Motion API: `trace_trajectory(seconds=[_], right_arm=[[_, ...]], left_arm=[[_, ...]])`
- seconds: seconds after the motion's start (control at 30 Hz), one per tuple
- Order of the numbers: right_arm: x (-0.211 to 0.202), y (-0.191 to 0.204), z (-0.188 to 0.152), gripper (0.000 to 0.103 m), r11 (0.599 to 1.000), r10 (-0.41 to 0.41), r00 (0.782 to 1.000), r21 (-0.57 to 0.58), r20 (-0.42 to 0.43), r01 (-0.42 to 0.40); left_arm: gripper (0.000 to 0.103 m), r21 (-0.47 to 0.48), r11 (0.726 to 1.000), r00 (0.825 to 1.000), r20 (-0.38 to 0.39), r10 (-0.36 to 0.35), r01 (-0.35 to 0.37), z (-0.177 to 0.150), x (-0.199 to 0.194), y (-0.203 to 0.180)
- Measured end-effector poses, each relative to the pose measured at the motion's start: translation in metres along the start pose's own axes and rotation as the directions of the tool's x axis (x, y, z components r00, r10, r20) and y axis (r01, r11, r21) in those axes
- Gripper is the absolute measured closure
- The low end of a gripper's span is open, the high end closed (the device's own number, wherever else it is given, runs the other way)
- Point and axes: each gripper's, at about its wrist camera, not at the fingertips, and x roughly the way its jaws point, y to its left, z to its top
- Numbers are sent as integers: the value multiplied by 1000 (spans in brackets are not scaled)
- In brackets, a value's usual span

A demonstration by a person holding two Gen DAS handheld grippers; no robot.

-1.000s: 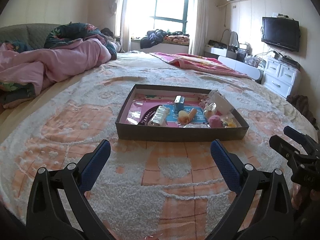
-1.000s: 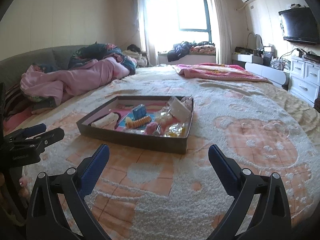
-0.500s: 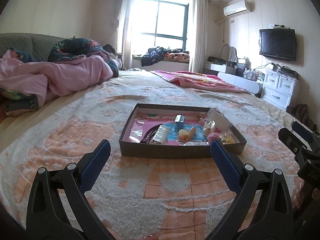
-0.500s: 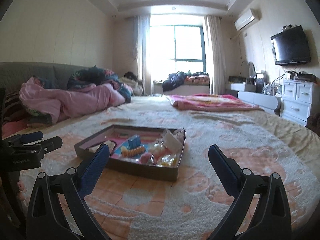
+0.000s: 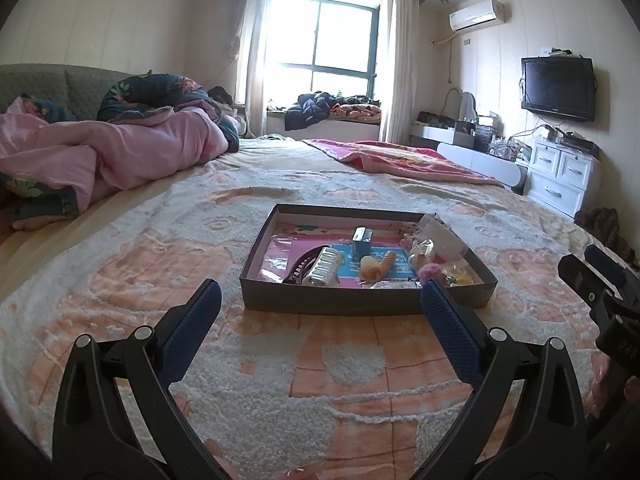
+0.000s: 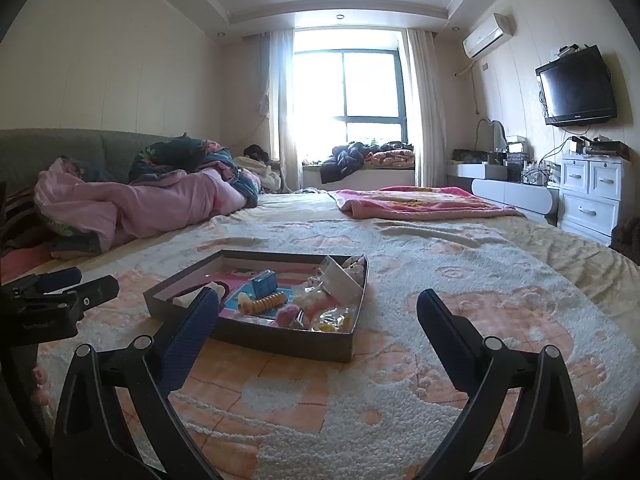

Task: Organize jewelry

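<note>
A shallow dark cardboard tray [image 5: 360, 304] lies on the bed blanket, also in the right wrist view [image 6: 288, 340]. It holds a silver hair clip [image 5: 323, 268], a small blue box [image 5: 362, 239], an orange spiral hair tie [image 5: 387, 259], a pink pompom [image 5: 430, 270] and clear plastic bags [image 5: 438, 236]. My left gripper [image 5: 320, 296] is open and empty, just short of the tray's near wall. My right gripper [image 6: 316, 304] is open and empty, to the right of the tray's near corner.
A cream and orange fleece blanket [image 5: 200, 272] covers the bed. Pink bedding [image 5: 108, 156] is heaped at the far left. A pink blanket [image 6: 420, 200] lies at the far end. White drawers [image 6: 596, 196] and a wall TV [image 6: 576, 88] stand at the right.
Both grippers have tilted upward and dropped lower to the bed, so the tray appears flatter and the ceiling shows. Both stay open and empty.
</note>
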Motion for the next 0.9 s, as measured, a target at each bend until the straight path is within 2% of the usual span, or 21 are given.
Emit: trace_trajectory(seconds=[0.9], right_arm=[[4,1,-2,6,1000,8,1000,2,-12,-8]], left_arm=[[11,0,1000,1000,-1,-1,1,0,1,0]])
